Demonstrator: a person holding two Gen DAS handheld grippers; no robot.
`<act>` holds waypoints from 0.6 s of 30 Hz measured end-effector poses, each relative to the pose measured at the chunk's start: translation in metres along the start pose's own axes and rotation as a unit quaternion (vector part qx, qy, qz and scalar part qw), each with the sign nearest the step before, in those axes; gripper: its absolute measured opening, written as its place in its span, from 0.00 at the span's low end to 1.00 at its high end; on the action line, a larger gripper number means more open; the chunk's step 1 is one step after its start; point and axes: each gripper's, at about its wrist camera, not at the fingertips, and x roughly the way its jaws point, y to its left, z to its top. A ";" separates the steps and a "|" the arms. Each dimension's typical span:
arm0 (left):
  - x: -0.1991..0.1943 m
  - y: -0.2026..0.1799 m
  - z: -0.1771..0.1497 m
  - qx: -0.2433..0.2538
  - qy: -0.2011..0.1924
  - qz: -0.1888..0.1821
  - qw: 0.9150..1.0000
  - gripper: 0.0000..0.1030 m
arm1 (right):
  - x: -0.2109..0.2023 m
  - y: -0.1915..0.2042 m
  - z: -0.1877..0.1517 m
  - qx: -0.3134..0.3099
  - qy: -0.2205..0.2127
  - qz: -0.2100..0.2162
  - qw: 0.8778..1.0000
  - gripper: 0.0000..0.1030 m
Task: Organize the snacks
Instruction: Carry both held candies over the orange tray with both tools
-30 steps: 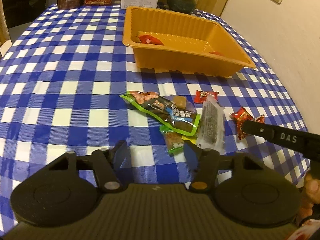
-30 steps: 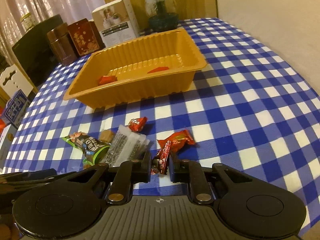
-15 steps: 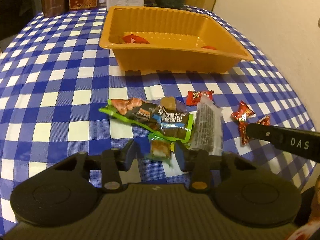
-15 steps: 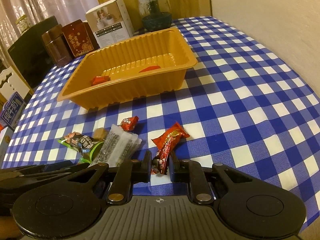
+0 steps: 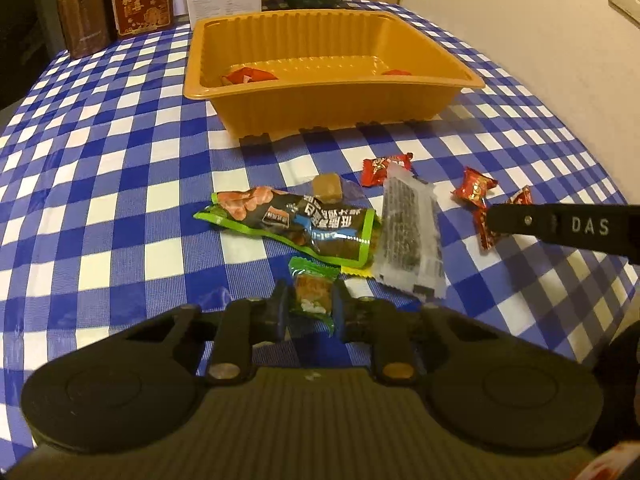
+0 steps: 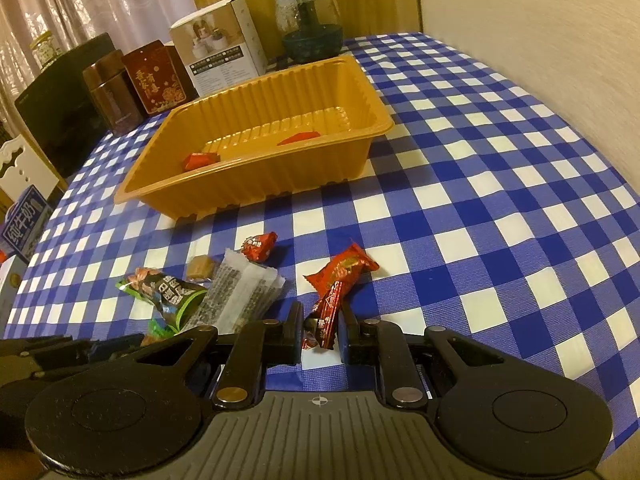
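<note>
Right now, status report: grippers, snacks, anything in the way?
Left gripper closed on green snack. Right gripper closed on red stick. Tray holds two red candies; path looks clear.

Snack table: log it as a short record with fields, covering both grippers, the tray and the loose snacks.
left gripper: shut on green candy
right gripper: shut on red stick pack
tray: orange, on checked tablecloth, two red snacks inside
loose on the cloth: green-edged bag, clear seaweed pack, brown cube, red candies
behind the tray: white box, red tin
</note>
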 end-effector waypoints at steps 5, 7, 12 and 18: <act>-0.013 0.004 -0.002 -0.012 -0.005 0.003 1.000 0.19 | -0.006 0.001 0.001 -0.002 -0.005 0.002 1.000 0.17; -0.019 0.006 -0.001 -0.015 -0.008 0.005 1.000 0.19 | -0.010 0.002 0.001 -0.003 -0.007 0.004 1.000 0.17; -0.034 0.009 0.004 -0.022 -0.018 0.009 1.000 0.19 | -0.019 0.006 0.003 -0.007 -0.015 0.007 1.000 0.17; -0.048 0.008 0.010 -0.028 -0.031 0.008 0.999 0.19 | -0.031 0.009 0.005 -0.013 -0.024 0.009 1.000 0.17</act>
